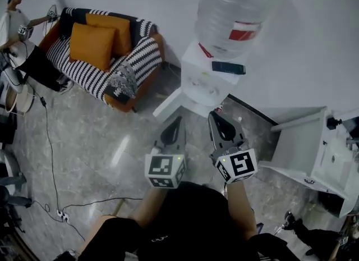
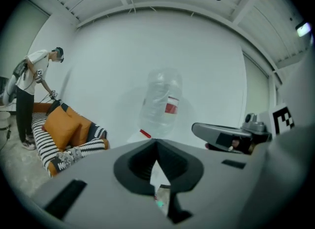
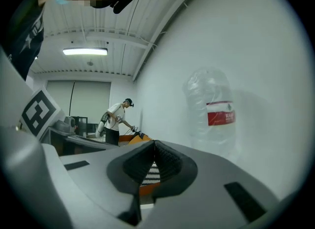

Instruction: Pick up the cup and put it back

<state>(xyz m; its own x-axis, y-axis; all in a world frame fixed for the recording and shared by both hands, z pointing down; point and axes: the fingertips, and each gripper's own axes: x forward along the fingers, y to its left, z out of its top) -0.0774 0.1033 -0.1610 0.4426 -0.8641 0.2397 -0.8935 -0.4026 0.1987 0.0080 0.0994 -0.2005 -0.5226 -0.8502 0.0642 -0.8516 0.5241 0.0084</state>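
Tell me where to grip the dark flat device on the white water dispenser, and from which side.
Likely best: grip the dark flat device across its short width, mid-length, pinching the long edges. Come from above on the near side: it lies flat on the white water dispenser, and the clear water bottle crowds the far side.
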